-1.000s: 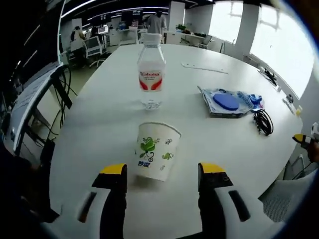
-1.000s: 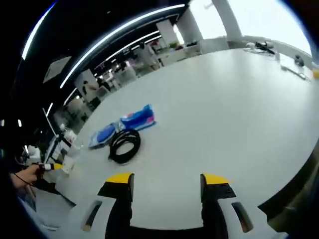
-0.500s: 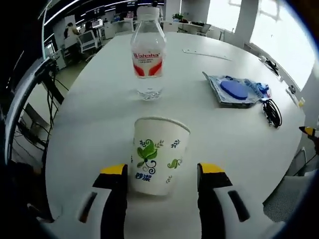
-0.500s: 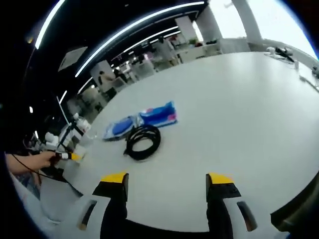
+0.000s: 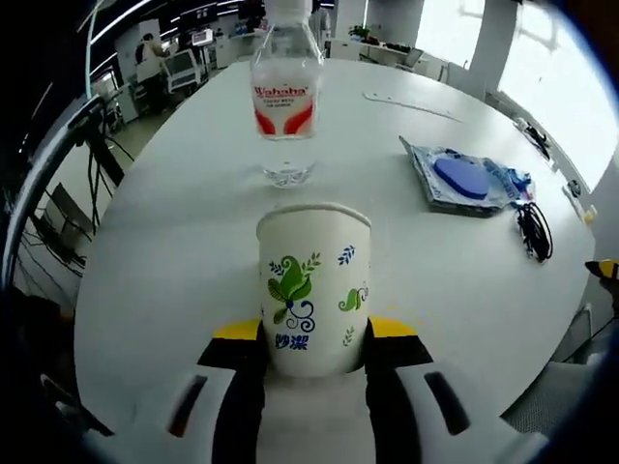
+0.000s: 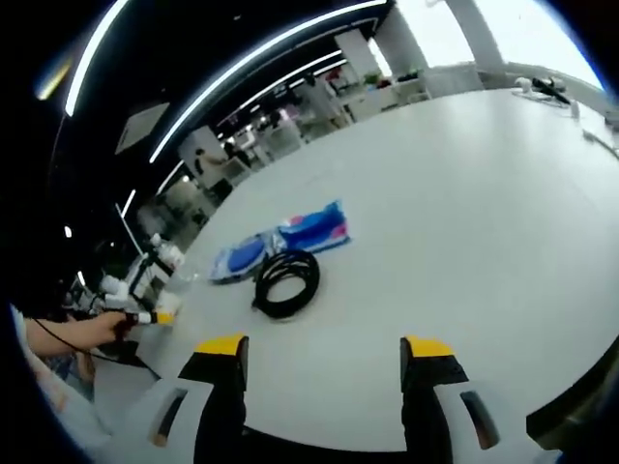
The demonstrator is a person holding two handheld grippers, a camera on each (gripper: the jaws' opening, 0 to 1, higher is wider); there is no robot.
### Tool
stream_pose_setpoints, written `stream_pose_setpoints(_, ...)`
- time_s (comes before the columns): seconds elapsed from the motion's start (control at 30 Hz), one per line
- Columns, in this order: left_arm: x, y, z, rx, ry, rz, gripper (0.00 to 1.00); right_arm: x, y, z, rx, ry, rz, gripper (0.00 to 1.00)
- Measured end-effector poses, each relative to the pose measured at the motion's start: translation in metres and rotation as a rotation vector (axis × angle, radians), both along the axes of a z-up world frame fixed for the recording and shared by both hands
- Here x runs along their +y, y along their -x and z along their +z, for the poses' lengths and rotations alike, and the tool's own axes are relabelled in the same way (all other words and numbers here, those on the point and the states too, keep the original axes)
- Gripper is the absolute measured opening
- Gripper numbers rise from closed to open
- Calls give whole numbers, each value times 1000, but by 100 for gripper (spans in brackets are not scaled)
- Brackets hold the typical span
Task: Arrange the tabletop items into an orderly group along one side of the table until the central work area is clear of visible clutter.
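Closing on the paper cup (image 5: 311,288) at lower centre, the left tongs (image 5: 313,333) grip its base — sorting has barely begun. Left loose on the counter (image 5: 193,242): water bottle (image 5: 286,97) at top centre, blue packet (image 5: 462,179) and black cable (image 5: 534,230) at right. Right tongs (image 6: 324,350) hang apart (nothing between them).

The white paper cup with green leaf print (image 5: 311,288) looked matt. The clear plastic water bottle (image 5: 286,92) was glossy, as was the crinkled blue plastic packet (image 5: 463,181). The smooth white worktop (image 5: 184,242) carried a soft sheen; the coiled black cable (image 6: 286,282) looked rubbery.
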State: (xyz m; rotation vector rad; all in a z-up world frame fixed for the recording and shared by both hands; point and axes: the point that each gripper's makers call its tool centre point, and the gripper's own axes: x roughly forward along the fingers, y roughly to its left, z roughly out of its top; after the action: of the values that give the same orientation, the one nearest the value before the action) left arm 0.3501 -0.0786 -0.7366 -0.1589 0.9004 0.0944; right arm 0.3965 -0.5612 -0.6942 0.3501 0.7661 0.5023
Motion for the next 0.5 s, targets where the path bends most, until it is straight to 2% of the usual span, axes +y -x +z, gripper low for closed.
stream_pose_setpoints(0.13,-29,-9,20,-116,57,-44,38,10,0,-3,2,-18,11,64)
stream_pose_setpoints(0.2,-44,-9,26,-144,70,-65,38,16,1,-7,8,-26,19,64)
stream_pose_setpoints(0.27,-60,-11,33,-188,111,-80,38,22,2,-8,11,-36,30,64)
stream_pose_setpoints(0.33,-82,-15,46,-259,159,-118,38,29,3,-6,10,-47,48,64)
stream_pose_setpoints(0.43,-123,-20,68,-362,283,-194,38,40,4,-2,9,-68,77,64)
stream_pose_setpoints(0.5,-147,-20,82,-413,351,-251,38,58,9,3,3,-81,152,64)
